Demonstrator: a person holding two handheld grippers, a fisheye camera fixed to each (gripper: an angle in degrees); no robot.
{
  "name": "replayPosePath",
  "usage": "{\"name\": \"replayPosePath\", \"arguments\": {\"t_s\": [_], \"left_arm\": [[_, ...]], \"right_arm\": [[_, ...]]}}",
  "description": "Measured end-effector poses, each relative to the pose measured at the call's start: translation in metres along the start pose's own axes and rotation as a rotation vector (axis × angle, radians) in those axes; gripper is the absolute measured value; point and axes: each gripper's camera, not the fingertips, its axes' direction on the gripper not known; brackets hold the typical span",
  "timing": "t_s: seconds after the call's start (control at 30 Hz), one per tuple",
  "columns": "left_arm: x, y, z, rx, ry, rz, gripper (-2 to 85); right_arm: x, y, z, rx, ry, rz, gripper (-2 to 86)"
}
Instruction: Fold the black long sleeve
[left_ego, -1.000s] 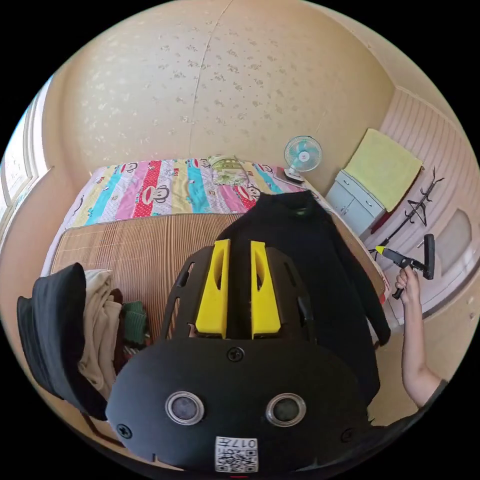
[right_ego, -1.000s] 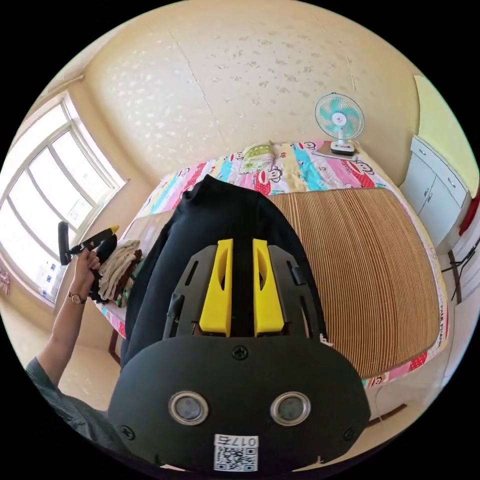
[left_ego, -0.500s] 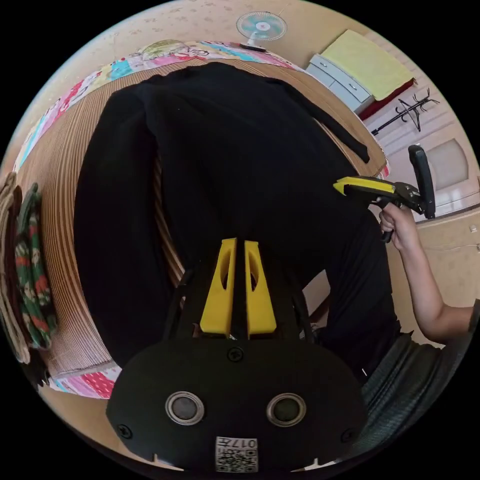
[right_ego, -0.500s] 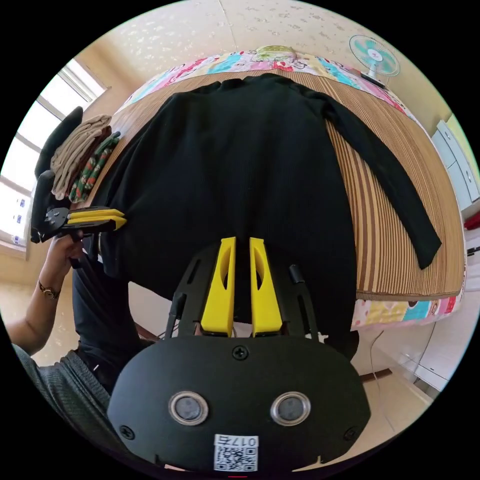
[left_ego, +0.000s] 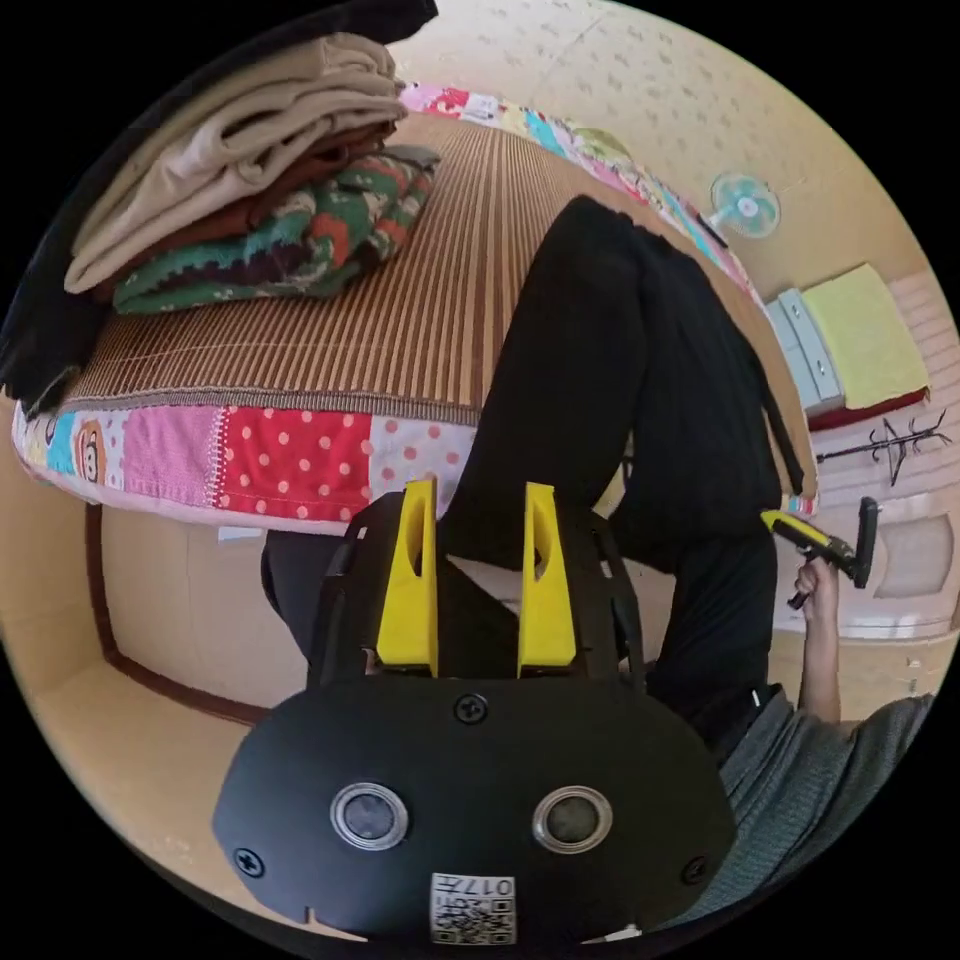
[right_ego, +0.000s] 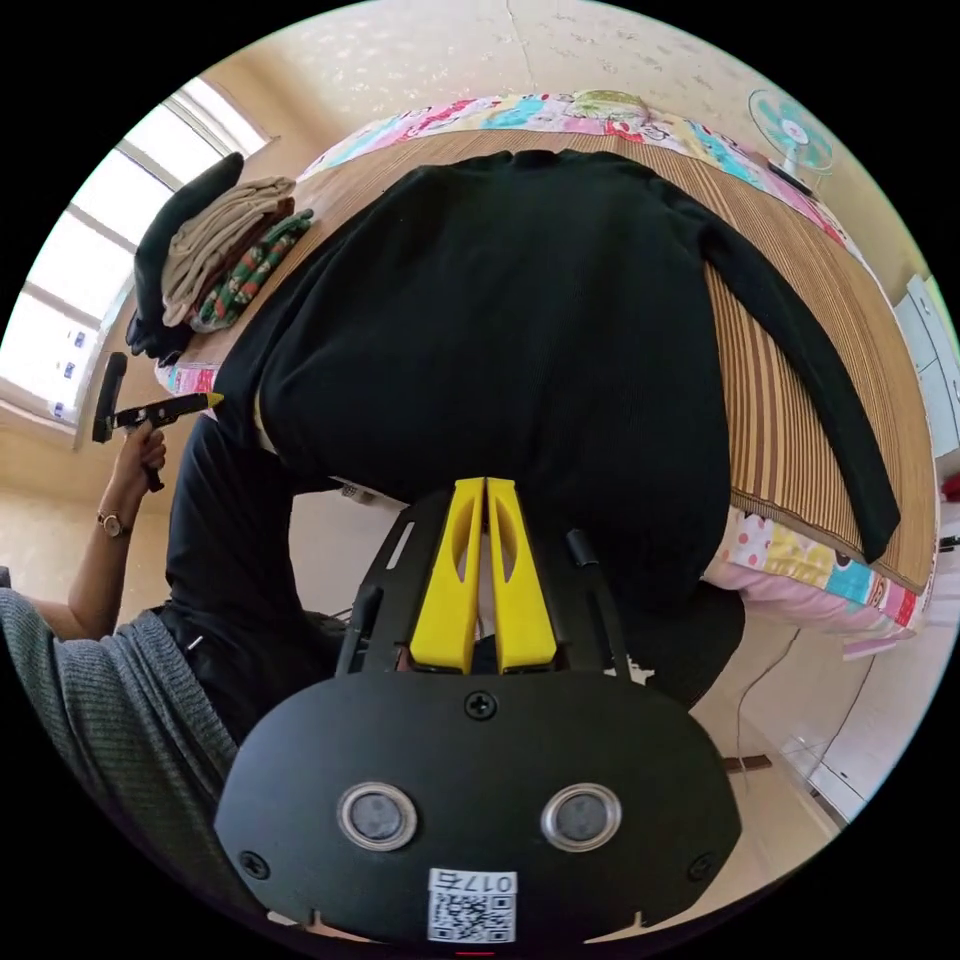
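Two grippers are in our hands. Our left gripper (left_ego: 478, 530) has its jaws apart. Our right gripper (right_ego: 485, 520) is pinched tight with nothing inside. We see the black long sleeve (right_ego: 520, 330) spread on the striped mat (right_ego: 790, 400), hem hanging off the near edge.

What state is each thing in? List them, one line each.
black long sleeve: unfolded, spread flat on the bed mat, hem hanging over the bed's edge.
left gripper: fingers apart, open.
right gripper: fingers together, shut at the hem; a pinch on cloth cannot be told.
clothes stack: folded, piled at the mat's corner.
fan: upright; running or not cannot be told.
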Motion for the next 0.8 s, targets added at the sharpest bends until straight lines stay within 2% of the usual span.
{"name": "replayPosePath", "arguments": {"t_s": [0.07,0.17,0.27,0.33,0.43,0.53,0.6,0.7,0.77,0.8], "left_arm": [[0.002,0.002,0.002,-0.03,-0.044,0.055,9.7],[-0.012,0.014,-0.02,-0.008,0.117,0.094,3.6],[-0.037,0.033,-0.067,0.121,0.401,0.103,2.7],[-0.052,0.047,-0.107,0.266,0.68,0.138,2.9],[-0.056,0.055,-0.14,0.345,0.839,0.189,3.0],[-0.047,0.057,-0.16,0.374,0.86,0.227,3.3],[-0.045,0.06,-0.174,0.427,0.847,0.269,3.9],[-0.065,0.076,-0.209,0.586,0.742,0.274,5.9],[-0.077,0.09,-0.226,0.648,0.668,0.295,5.4],[-0.082,0.096,-0.231,0.657,0.626,0.31,2.6]], "right_arm": [[-0.023,-0.009,-0.008,0.047,-0.044,-0.131,2.2],[-0.06,-0.013,-0.014,0.107,-0.075,-0.304,5.7],[-0.101,-0.012,-0.012,0.148,-0.036,-0.45,11.4],[-0.127,-0.011,-0.008,0.166,-0.028,-0.573,14.2],[-0.174,-0.015,0.0,0.228,0.109,-0.74,16.6],[-0.216,-0.033,-0.007,0.388,0.248,-0.783,16.7],[-0.229,-0.048,-0.021,0.467,0.201,-0.821,15.0],[-0.196,-0.095,-0.063,0.573,0.022,-0.696,7.2],[-0.114,-0.149,-0.104,0.6,-0.201,-0.472,6.5],[-0.088,-0.16,-0.113,0.619,-0.253,-0.407,6.4]]}}
